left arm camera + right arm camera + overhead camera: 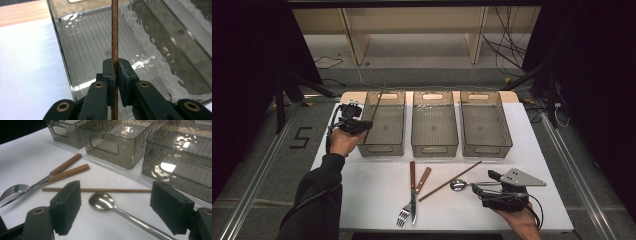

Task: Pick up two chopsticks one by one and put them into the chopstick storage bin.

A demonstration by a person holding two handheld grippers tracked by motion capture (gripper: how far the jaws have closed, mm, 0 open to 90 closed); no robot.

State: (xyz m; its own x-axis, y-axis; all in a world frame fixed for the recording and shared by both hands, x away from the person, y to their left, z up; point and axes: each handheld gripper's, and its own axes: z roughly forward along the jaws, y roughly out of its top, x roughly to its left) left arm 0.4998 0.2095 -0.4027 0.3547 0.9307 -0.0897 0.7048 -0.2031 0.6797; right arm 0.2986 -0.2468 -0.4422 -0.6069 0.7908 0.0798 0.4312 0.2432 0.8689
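Right gripper (pixel 115 210): your jaws stand wide apart, unclenched, straddling the spoon (pixel 105 202) on the table (pixel 372 200).
Left gripper (pixel 115 72): you have it clamped on a wooden chopstick (pixel 114 30), held over the leftmost bin (pixel 384 145).
Second chopstick (pixel 100 190): flat, just beyond the spoon.
Fork (pixel 404 212), knife (pixel 413 190): crossed, left of the spoon.

White table (pixel 362 200) centre frame, on my side. Grey floor (pixel 257 170) around it, metal rails (pixel 562 150) lower left and right. Wooden shelf frame (pixel 357 45) top centre, loose cables (pixel 507 45) upper right. Dark curtains (pixel 247 50) both sides.
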